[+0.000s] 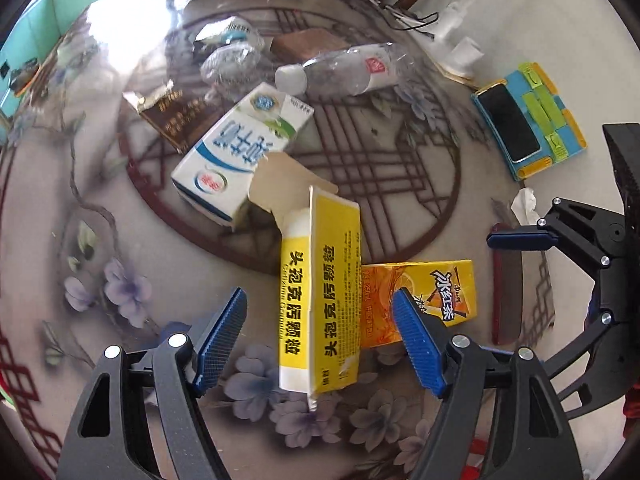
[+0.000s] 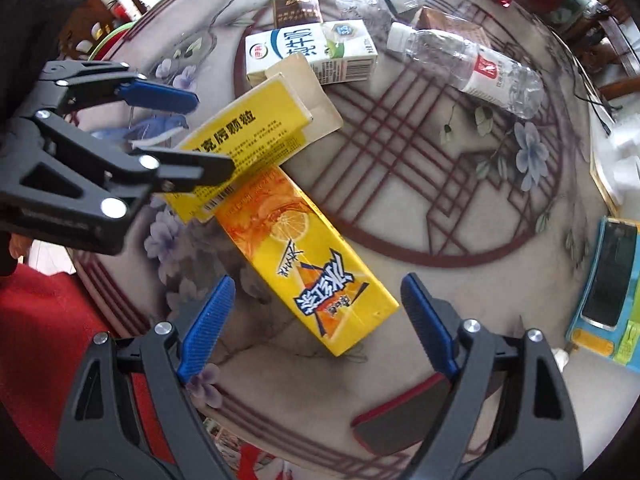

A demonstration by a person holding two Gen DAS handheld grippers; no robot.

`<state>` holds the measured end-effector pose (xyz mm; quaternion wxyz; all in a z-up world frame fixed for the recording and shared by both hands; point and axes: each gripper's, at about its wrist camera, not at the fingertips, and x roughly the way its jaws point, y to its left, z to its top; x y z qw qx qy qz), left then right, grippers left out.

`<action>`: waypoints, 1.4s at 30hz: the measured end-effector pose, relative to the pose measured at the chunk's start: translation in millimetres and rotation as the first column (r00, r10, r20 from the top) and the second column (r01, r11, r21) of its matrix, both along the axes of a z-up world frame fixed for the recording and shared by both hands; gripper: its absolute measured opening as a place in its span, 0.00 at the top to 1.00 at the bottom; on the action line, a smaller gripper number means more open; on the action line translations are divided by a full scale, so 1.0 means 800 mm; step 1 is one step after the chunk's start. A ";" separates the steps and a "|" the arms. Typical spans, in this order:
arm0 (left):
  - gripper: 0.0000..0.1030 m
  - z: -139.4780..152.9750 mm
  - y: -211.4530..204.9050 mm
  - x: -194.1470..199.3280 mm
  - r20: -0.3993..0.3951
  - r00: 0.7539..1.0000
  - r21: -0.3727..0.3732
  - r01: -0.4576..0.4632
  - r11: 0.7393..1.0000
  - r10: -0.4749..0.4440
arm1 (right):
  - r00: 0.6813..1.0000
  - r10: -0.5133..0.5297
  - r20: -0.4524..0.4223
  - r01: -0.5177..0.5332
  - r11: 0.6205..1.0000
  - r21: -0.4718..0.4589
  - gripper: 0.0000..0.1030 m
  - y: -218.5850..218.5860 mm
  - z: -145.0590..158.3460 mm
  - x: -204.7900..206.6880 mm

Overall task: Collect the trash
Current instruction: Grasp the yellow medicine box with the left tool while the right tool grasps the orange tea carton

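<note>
A yellow medicine box [image 1: 320,288] with an open flap lies on the floral table [image 1: 100,240]. It sits between the fingers of my left gripper [image 1: 320,340], whose blue pads stand apart from its sides. One end of it rests over an orange iced-tea carton [image 2: 312,256]. My right gripper [image 2: 316,320] points down over that carton, jaws wide on either side and not touching it. Further back lie a white milk carton [image 1: 240,148], a clear plastic bottle [image 1: 344,70] and a brown pack [image 1: 172,116]. The left gripper [image 2: 214,134] shows at the left of the right wrist view.
A phone in a blue and yellow holder [image 1: 528,128] lies at the right, with a crumpled tissue [image 1: 524,204] near it. A dark, red-edged flat object [image 2: 400,420] lies by the table's near edge. Red cloth [image 2: 40,320] shows beyond the table's edge. Crumpled plastic [image 1: 230,62] sits at the back.
</note>
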<state>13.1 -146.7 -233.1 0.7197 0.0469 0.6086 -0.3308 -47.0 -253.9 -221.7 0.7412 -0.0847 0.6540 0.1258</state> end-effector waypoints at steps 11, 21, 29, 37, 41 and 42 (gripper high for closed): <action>0.74 0.000 0.003 -0.010 -0.009 0.999 -0.005 -0.034 0.999 0.034 | 0.993 0.107 -0.052 -0.109 0.994 -0.024 0.12 0.014 -0.045 0.004; 0.80 0.068 0.044 0.003 0.112 0.987 -0.068 -0.110 0.992 0.117 | 0.994 0.087 -0.067 -0.086 0.996 0.010 0.23 0.025 -0.064 -0.003; 0.45 0.052 0.053 0.005 0.102 0.991 0.011 -0.093 0.996 0.091 | 0.998 0.027 -0.060 -0.024 0.999 0.045 0.35 0.030 -0.065 -0.015; 0.34 -0.028 0.046 0.002 -0.041 0.994 0.066 -0.094 0.993 0.097 | 0.980 -0.201 -0.014 0.201 0.974 0.106 0.38 -0.020 -0.037 -0.037; 0.39 -0.047 0.044 -0.001 -0.054 0.995 0.074 -0.081 0.994 0.085 | 0.941 -0.336 0.032 0.329 0.934 0.140 0.42 -0.049 -0.015 -0.047; 0.53 -0.049 0.044 -0.002 -0.059 0.995 0.075 -0.072 0.995 0.076 | 0.932 -0.360 0.039 0.350 0.924 0.155 0.43 -0.052 -0.010 -0.050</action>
